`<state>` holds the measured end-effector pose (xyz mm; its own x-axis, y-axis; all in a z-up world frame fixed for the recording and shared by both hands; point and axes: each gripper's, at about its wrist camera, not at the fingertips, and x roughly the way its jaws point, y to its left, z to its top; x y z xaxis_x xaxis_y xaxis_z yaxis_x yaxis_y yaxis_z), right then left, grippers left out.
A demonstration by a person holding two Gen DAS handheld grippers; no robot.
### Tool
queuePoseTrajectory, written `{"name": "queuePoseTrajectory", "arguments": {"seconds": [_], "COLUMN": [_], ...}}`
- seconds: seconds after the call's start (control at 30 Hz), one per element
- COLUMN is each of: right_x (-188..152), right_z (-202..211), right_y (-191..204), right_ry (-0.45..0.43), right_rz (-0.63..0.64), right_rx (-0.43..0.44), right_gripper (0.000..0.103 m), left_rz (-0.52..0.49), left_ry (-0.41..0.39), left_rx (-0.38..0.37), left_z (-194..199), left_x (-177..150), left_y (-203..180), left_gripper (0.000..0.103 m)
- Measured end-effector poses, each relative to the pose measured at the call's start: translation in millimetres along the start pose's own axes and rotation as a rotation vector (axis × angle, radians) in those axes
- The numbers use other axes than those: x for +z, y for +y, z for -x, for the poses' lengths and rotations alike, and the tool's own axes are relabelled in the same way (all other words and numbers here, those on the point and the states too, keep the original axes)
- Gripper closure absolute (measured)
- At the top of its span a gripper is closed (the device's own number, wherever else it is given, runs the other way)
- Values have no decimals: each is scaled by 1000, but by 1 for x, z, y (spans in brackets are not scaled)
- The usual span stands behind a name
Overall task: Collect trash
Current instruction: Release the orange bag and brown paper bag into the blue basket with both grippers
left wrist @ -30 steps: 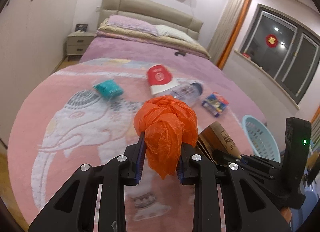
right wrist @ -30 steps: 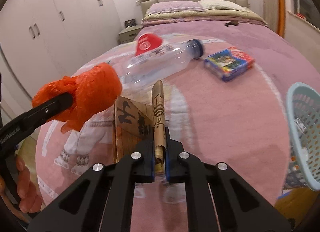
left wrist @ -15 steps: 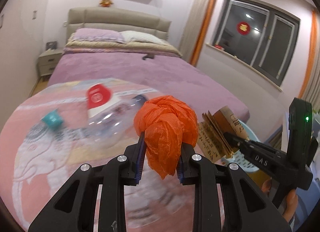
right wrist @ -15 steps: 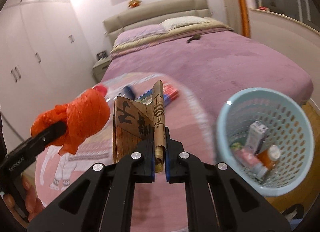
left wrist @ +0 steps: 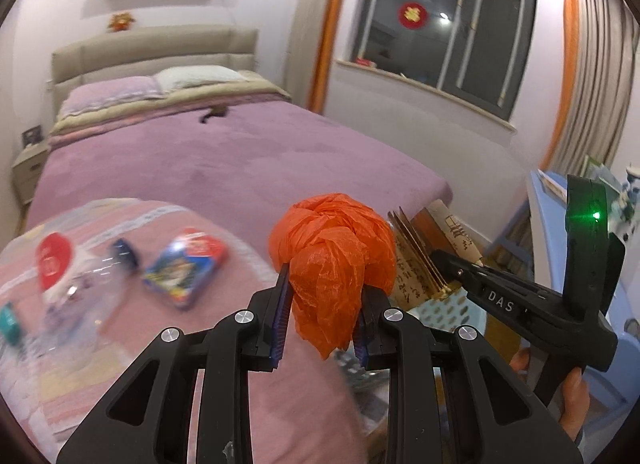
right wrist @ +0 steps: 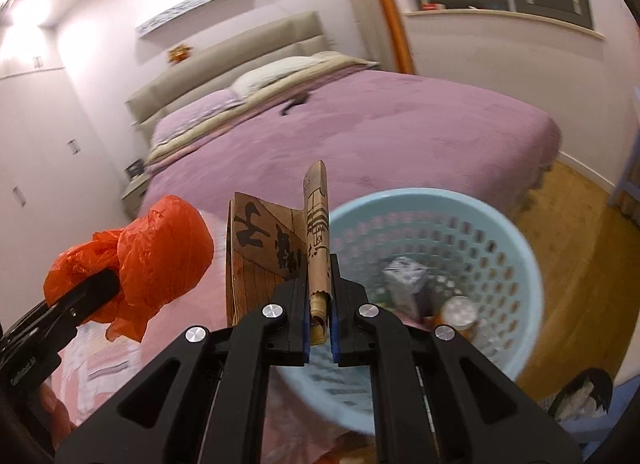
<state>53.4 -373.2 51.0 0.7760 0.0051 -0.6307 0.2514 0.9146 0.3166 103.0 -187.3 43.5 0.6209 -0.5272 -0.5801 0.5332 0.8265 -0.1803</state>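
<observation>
My left gripper [left wrist: 320,296] is shut on a crumpled orange plastic bag [left wrist: 334,256], held up above the bed's corner; the bag also shows in the right wrist view [right wrist: 152,260]. My right gripper [right wrist: 319,296] is shut on a folded brown paper packet [right wrist: 280,252] with black print, also seen in the left wrist view [left wrist: 424,260]. The packet hangs over the near rim of a light blue perforated waste basket [right wrist: 516,264] that holds a small carton, a bottle and other trash. The two grippers are side by side, the left one to the left.
On the pink elephant blanket [left wrist: 240,384] lie a colourful small box [left wrist: 186,268], a clear plastic bottle [left wrist: 92,280], a red-and-white pack [left wrist: 52,260] and a teal item [left wrist: 8,320]. The basket stands on the wooden floor [right wrist: 592,256] by the bed's corner. A blue cabinet [left wrist: 548,200] is at the right.
Both grippers have swung right, away from the blanket toward the basket, keeping their loads. The basket now sits directly under and beyond the right gripper's packet.
</observation>
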Motion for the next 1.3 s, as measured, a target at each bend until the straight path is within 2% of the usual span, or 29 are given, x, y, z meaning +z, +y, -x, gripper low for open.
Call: {"name": "queuePoseTrajectory", "arguments": {"seconds": [0.2,0.27,0.3,0.33,0.37,0.53,0.6,0.7,0.9,1.0,1.07,1.2,1.3], "right_x": [1,1,0,0,-1,-7,-9,-12,-10,-11,-14,-18,-21], "right_z": [-12,-16,-18,-19,-21,-26,-27,-24,-19,-20,-22,-26,-27], "right_y": [-43,-52,-56,-58,-60,-64,-63,-60,-31,-8,9,41,68], "right_ry": [14,20,28,35,45,70,69,65,59,64,70,73,68], "right_rz": [-75,-89,-92,-93,-94,-97,-98,-98,-46,0,31,92,149], "right_rx": [-73,-87,-96,-98,-99,-117,-121,-106,-63,-32,-14,27,57], "right_gripper": [97,97,97,95,94,71,62,61,61,51,51,51,50], "left_rz": [-13,-21,-22,-22,-19,-11,-3,28,77,104,118,164,199], "left_ry": [70,83,84,88,91,97,100,82,26,-15,-35,-76,-100], "left_rx": [-31,-44,-47,-49,-55,-67,-61,-75,-63,-53,-45,0,72], "left_z": [-54,-65,-68,-71,-72,-71,-68,-54,-20,0,11,35,53], "left_x": [6,5,4,2,1,-7,-8,-8,-8,-7,-6,-9,-15], "left_y": [-21,-27,-27,-27,-27,-23,-19,-10,12,25,35,64,93], "left_gripper": [78,75,69,59,54,35,32,29,29,29,29,29,29]}}
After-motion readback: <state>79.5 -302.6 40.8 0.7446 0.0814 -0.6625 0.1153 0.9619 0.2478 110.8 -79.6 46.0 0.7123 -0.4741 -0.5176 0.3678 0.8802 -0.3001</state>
